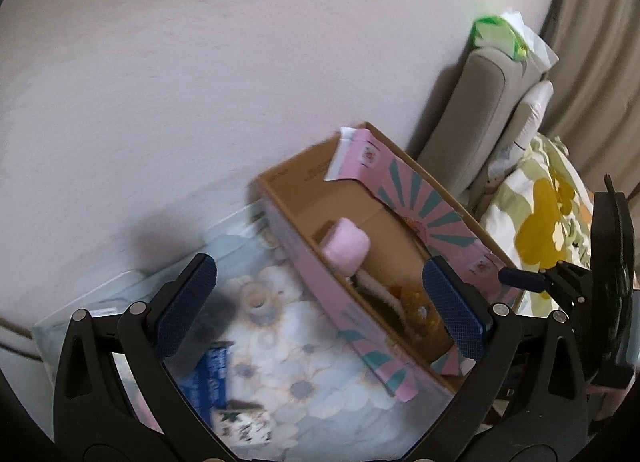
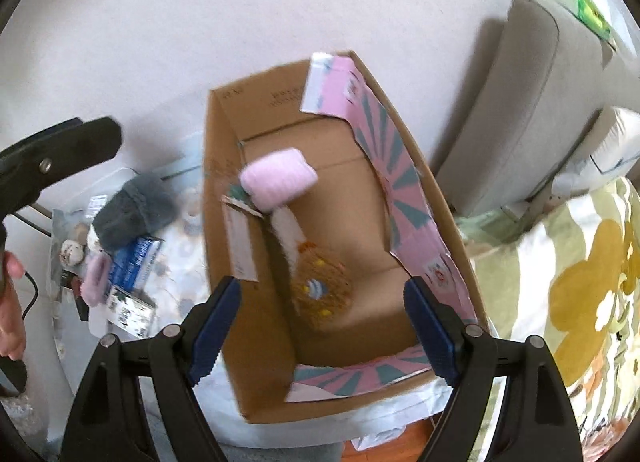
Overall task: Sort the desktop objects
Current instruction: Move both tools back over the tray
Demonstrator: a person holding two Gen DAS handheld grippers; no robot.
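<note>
An open cardboard box (image 2: 224, 165) with pink patterned flaps stands on the floral cloth. Inside it lie a pink fluffy roll (image 2: 278, 177), a white fluffy strip (image 2: 290, 229) and a brown knitted piece (image 2: 320, 290). The box also shows in the left wrist view (image 1: 320, 286) with the pink roll (image 1: 346, 248). My right gripper (image 2: 324, 326) is open and empty above the box's near end. My left gripper (image 1: 320, 302) is open and empty over the cloth beside the box. A grey fluffy item (image 2: 134, 209), a blue packet (image 2: 134, 262) and a small pink fluffy item (image 2: 96, 278) lie left of the box.
A small patterned carton (image 2: 130, 308) and round trinkets (image 2: 72, 252) lie on the cloth (image 1: 304, 362). A roll of tape (image 1: 258, 296) sits near the box. A grey cushion (image 2: 532, 101) and a yellow-flowered blanket (image 2: 568, 282) are to the right. A white wall is behind.
</note>
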